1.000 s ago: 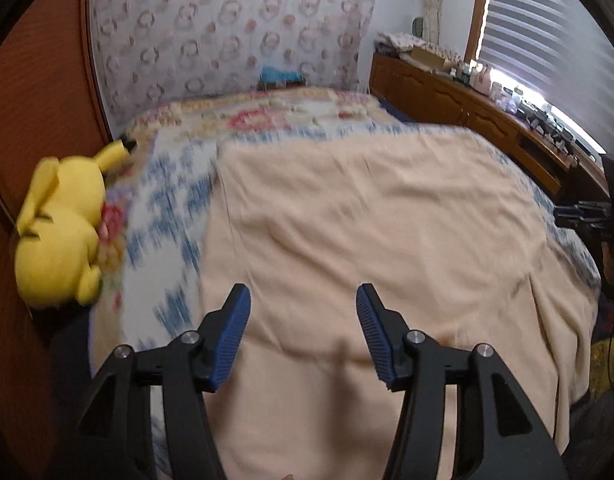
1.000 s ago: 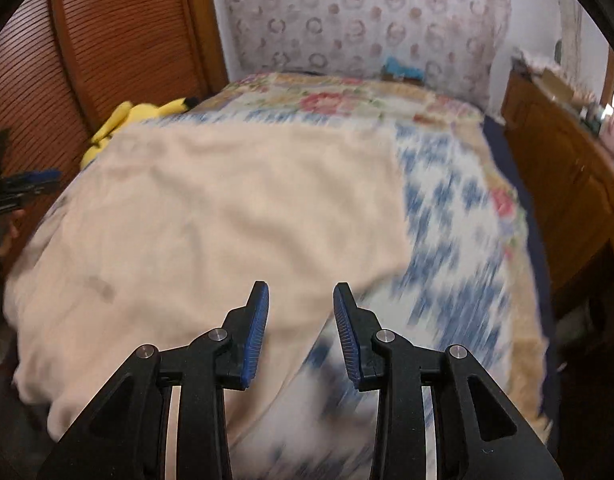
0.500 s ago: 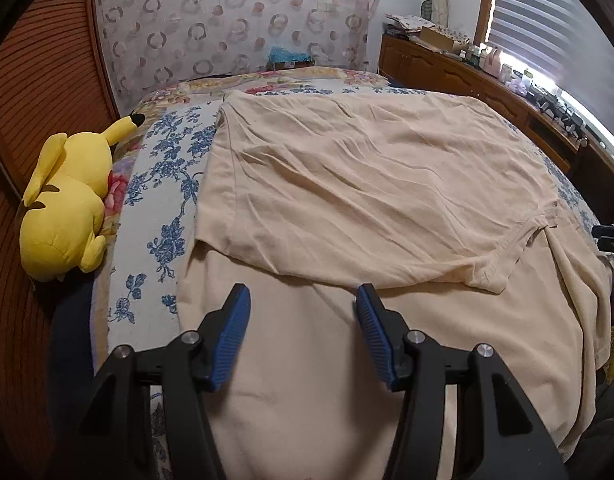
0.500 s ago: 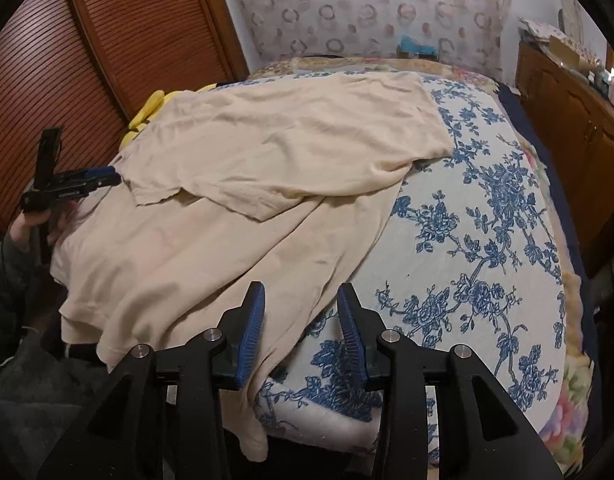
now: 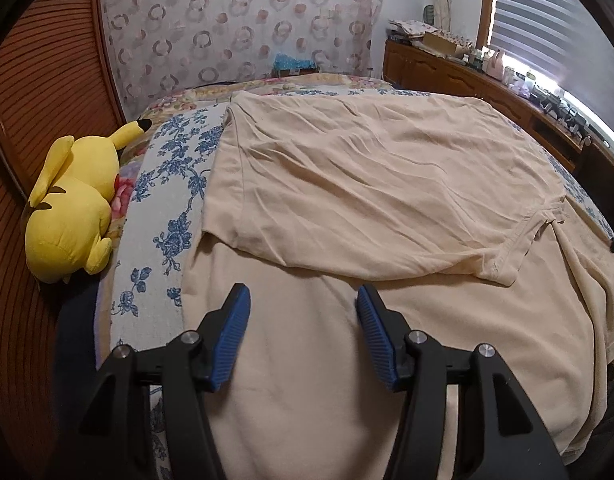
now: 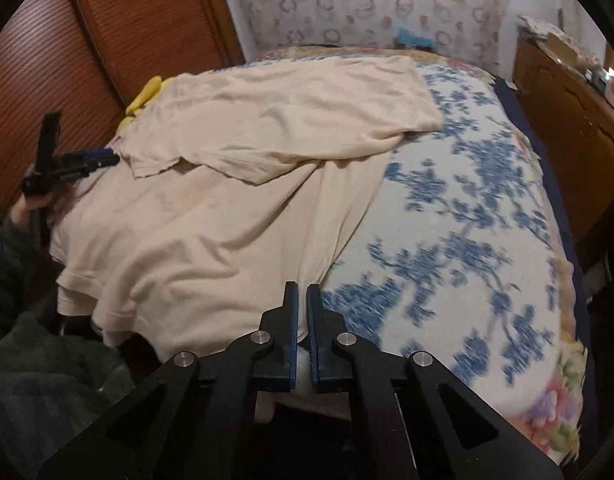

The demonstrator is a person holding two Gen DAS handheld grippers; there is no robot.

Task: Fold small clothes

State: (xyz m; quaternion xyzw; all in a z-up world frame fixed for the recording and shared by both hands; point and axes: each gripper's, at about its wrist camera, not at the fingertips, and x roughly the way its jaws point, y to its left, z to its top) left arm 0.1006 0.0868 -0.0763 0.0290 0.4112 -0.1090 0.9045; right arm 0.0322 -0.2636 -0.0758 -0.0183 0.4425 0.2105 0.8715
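Right gripper (image 6: 301, 290) pinches beige shirt (image 6: 235, 240) edge.

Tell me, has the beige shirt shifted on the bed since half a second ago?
Yes. In the right wrist view the beige shirt's near edge now bunches toward the right tongs, baring more of the blue floral bedspread.

We find no writing, label, brand, number or sign that we can read in either view. The small items on the wooden dresser (image 5: 459, 76) are too far off and too blurred for any lettering to show.
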